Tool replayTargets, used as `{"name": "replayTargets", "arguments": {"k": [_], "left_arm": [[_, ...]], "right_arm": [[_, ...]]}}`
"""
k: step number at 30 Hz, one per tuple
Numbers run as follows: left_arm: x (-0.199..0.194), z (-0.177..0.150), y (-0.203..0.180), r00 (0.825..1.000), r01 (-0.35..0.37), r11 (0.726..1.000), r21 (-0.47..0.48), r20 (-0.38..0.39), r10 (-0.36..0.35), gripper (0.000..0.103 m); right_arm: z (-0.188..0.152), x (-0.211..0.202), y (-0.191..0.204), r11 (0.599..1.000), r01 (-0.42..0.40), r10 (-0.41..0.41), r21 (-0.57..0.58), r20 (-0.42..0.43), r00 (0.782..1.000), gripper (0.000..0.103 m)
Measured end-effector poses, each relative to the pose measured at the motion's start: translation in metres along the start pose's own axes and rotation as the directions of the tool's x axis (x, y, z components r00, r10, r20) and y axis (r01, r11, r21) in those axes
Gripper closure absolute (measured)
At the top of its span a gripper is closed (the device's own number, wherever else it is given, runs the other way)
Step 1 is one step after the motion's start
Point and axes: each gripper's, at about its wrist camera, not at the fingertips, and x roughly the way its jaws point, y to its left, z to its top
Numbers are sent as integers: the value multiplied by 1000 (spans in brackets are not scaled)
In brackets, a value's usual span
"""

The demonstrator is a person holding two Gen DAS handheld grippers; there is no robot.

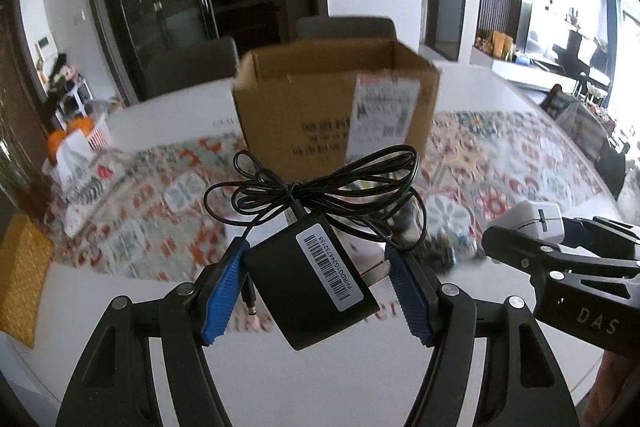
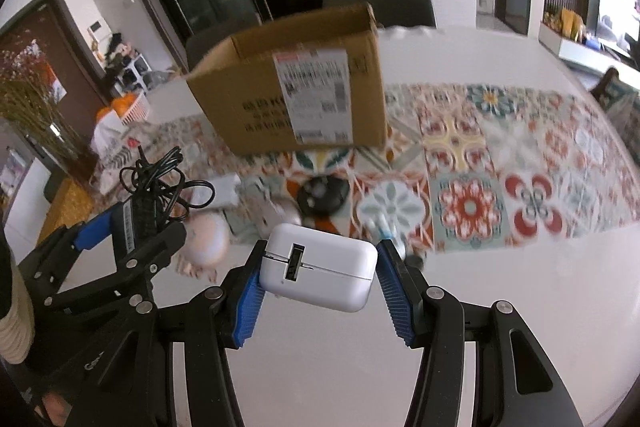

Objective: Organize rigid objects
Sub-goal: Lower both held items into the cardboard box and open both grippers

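Note:
My left gripper [image 1: 316, 281] is shut on a black power adapter [image 1: 310, 281] with a barcode label; its bundled black cable [image 1: 320, 187] hangs over the front. It also shows at the left of the right wrist view [image 2: 136, 215]. My right gripper [image 2: 318, 275] is shut on a white USB charger block [image 2: 318, 267], held above the white table; the charger shows at the right of the left wrist view [image 1: 536, 221]. An open cardboard box [image 1: 336, 99] with a shipping label stands ahead on the patterned mat; in the right wrist view it [image 2: 296, 83] is up and left of centre.
A patterned table runner [image 2: 472, 187] crosses the white table [image 2: 480, 307]. A black round object [image 2: 322, 193], a pale round object [image 2: 206, 239] and small white items lie on it. A tissue pack [image 1: 76, 155] and orange fruit [image 1: 76, 129] sit far left. Chairs stand behind the box.

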Motion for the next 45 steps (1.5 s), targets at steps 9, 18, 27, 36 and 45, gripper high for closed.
{"name": "replayTargets", "arguments": {"k": [9,18,27,36,45], "left_arm": [[-11,53,19,995,-10,1000,-8,100,11,34],[-4,114,32,990,4,1000,0,144,-4,34],[23,166,36,993,50,998,24,102,-52,34],[75,205,36,994,101,995,16,-35,-100,34],[127,227,32,982,104,994,22,-160,-99,34]], "right_arm": [[56,-10,17,999,-12,15,-34,109,994,49],[115,-8,24,999,-32,38,-42,172,984,49],[162,5,23,999,-24,30,-38,178,984,49],[204,38,11,1000,-24,25,-8,108,994,49],[233,83,-7,999,-17,18,32,-23,1000,49]]}}
